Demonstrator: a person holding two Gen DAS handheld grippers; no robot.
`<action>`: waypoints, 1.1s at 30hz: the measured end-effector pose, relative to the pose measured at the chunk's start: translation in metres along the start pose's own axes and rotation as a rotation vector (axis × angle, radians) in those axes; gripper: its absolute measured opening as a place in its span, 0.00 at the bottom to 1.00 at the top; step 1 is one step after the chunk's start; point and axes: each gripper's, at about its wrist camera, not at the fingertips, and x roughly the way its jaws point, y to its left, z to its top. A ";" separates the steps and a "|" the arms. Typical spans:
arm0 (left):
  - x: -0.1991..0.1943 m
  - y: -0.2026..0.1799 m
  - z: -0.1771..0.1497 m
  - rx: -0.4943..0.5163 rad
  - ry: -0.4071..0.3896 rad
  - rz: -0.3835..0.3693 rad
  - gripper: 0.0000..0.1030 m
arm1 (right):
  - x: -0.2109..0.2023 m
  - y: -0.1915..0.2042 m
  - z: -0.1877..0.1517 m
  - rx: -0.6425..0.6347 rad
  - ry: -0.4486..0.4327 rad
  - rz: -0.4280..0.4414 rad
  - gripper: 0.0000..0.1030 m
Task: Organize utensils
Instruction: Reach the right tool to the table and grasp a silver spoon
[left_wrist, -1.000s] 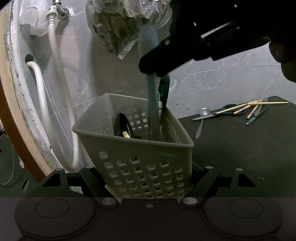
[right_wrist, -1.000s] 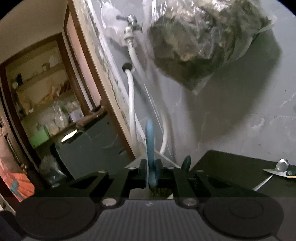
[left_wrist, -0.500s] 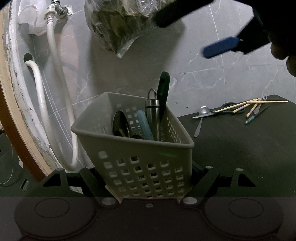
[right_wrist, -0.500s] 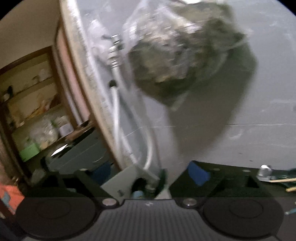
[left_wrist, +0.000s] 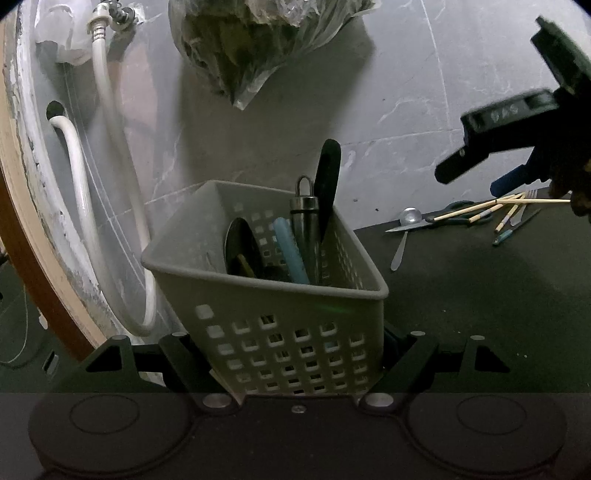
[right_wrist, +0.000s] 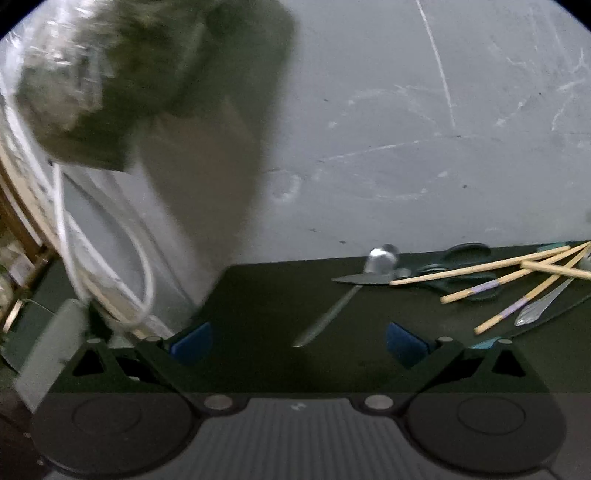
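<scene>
Grey perforated basket near left on the dark desk, holding upright a pale blue handle, steel tool and black handle, far right a loose pile: spoon, scissors, chopsticks.

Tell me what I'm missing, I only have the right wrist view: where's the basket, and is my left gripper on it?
Observer: The left gripper is shut on the grey basket, its fingers pressing both lower sides.
Operator: What's inside it?
Observer: A light blue handle, a steel tool with a loop and a tall black handle, all standing upright.
Operator: Anything hanging from my right gripper?
Observer: No. From the left wrist view the right gripper is open and empty, above the scissors and chopsticks.
</scene>
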 end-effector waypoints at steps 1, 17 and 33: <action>0.001 0.000 0.001 -0.002 0.003 0.001 0.80 | 0.003 -0.005 0.001 -0.005 0.006 -0.013 1.00; 0.011 -0.002 0.011 -0.019 0.055 0.023 0.80 | 0.101 -0.059 0.054 -0.149 0.001 -0.022 0.90; 0.018 -0.002 0.017 -0.028 0.076 0.043 0.80 | 0.152 -0.091 0.053 -0.080 0.055 0.002 0.62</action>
